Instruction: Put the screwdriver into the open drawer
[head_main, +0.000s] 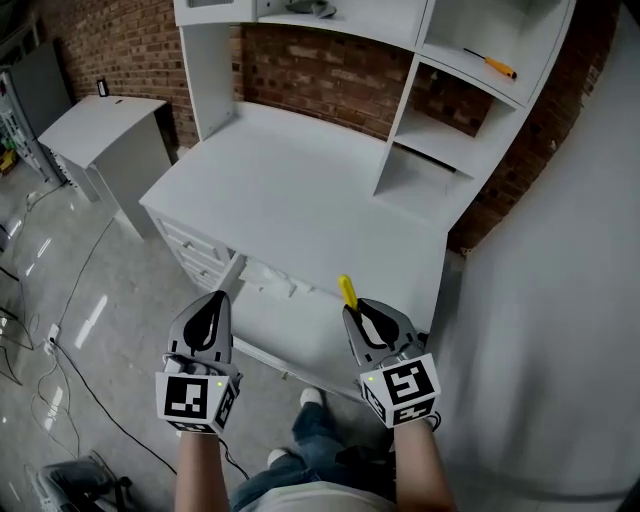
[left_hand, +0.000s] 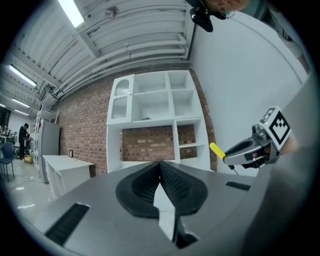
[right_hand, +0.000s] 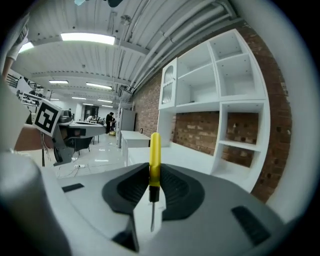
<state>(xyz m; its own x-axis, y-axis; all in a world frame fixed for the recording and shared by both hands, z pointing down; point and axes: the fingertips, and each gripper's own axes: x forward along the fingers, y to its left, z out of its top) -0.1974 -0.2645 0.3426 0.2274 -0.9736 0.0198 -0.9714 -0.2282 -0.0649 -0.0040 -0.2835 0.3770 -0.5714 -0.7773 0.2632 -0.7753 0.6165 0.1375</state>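
Head view: the right gripper (head_main: 351, 310) holds the screwdriver (head_main: 347, 292), its handle sticking out past the fingertips. The open drawer (head_main: 262, 340) lies just below them, likely the drop spot.
Left gripper view: the left gripper (left_hand: 160, 167) is closed and empty, probably just spare.
Right gripper view: the pads clamp the yellow handle, with the blade pointing back between them.

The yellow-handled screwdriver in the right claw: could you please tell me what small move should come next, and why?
Probably lower the right claw toward the open white drawer: it is shut on the yellow-handled screwdriver, and the head view shows the tool not yet inside the drawer.
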